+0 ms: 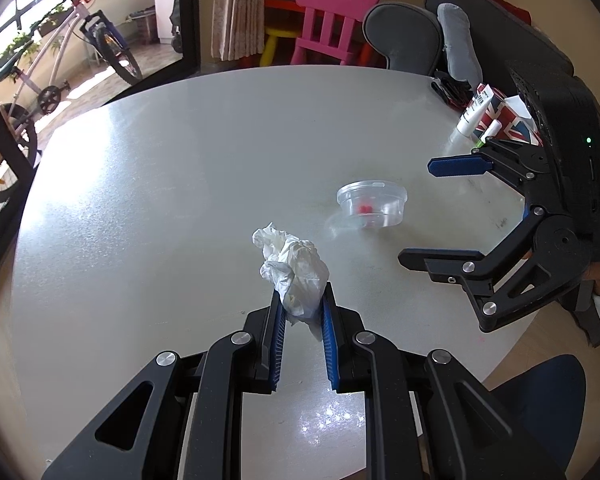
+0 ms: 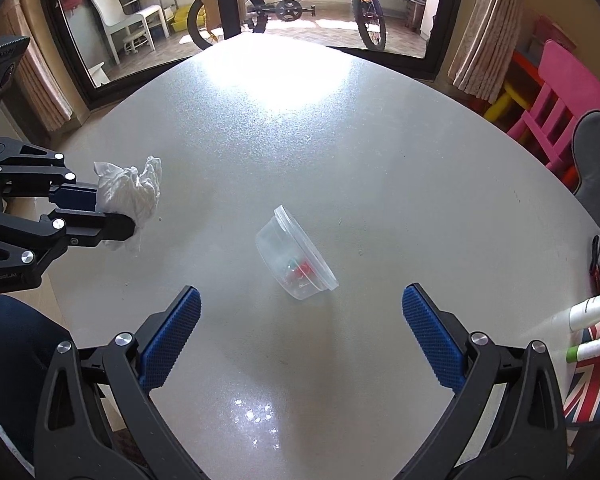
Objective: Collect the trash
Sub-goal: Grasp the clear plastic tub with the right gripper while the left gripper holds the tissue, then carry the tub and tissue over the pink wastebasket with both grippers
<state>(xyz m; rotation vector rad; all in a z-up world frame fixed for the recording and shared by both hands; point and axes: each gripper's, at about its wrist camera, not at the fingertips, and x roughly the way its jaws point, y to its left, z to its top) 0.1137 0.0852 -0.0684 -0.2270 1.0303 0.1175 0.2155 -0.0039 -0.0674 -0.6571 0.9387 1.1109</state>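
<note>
Left wrist: left gripper [image 1: 302, 304] clamps tissue [image 1: 294, 270], right gripper [image 2: 300, 320] jaws wide.

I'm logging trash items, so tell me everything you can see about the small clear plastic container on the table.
The clear plastic container is a small, shallow round tub with a flanged rim, thin and see-through. Something small and red sits inside. It rests on the pale table, tilted in the right wrist view, near the middle. Nothing grips it: the right hand-held gripper is open, short of it.

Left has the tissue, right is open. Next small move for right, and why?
Probably ease the right gripper forward over the clear plastic tub, jaws straddling it. The tub lies ahead, untouched, while the left gripper is shut on the crumpled tissue.
</note>
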